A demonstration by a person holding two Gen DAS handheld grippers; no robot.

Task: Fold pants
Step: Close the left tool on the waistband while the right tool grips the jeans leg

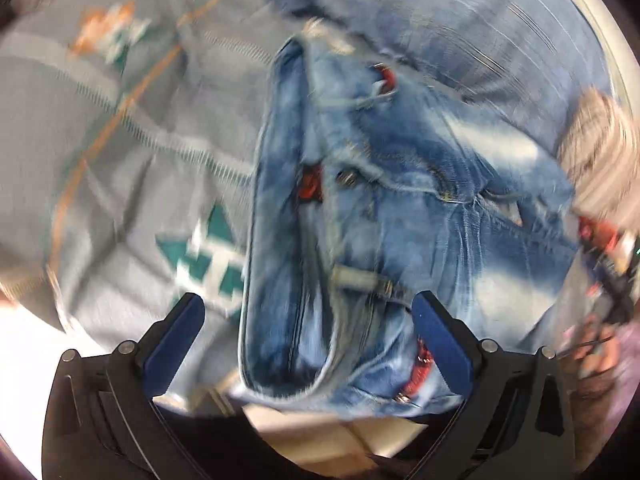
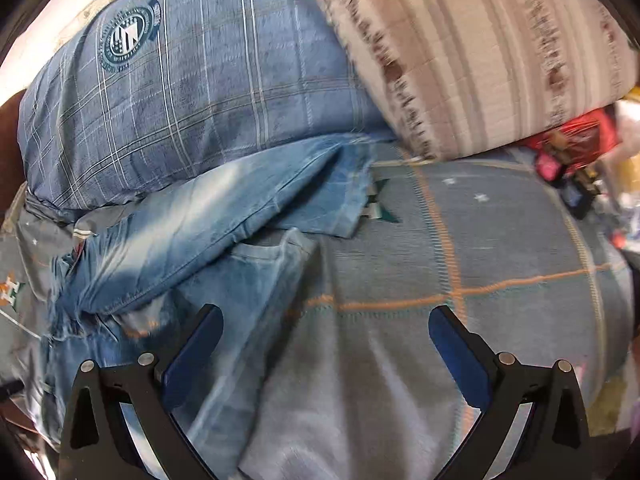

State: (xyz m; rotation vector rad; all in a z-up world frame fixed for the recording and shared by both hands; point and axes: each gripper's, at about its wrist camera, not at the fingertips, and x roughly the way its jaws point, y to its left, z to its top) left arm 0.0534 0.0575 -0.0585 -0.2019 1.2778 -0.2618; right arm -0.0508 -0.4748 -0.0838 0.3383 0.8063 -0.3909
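Light blue washed jeans (image 1: 360, 208) with red patches lie crumpled on a grey bedspread (image 1: 120, 160), waistband end near the camera in the left wrist view. My left gripper (image 1: 308, 316) is open, its blue pads straddling the waistband without closing on it. In the right wrist view the jeans' legs (image 2: 208, 232) lie folded over each other at left and centre. My right gripper (image 2: 326, 328) is open above the bedspread (image 2: 480, 248); its left finger (image 2: 192, 356) hangs over a leg hem. Both views are motion-blurred.
A blue checked pillow (image 2: 192, 88) with a round emblem and a beige striped pillow (image 2: 480, 48) lie behind the jeans. Red and dark clutter (image 2: 572, 148) sits at the bed's far right. A hand (image 1: 592, 352) holding the other gripper shows at the right of the left wrist view.
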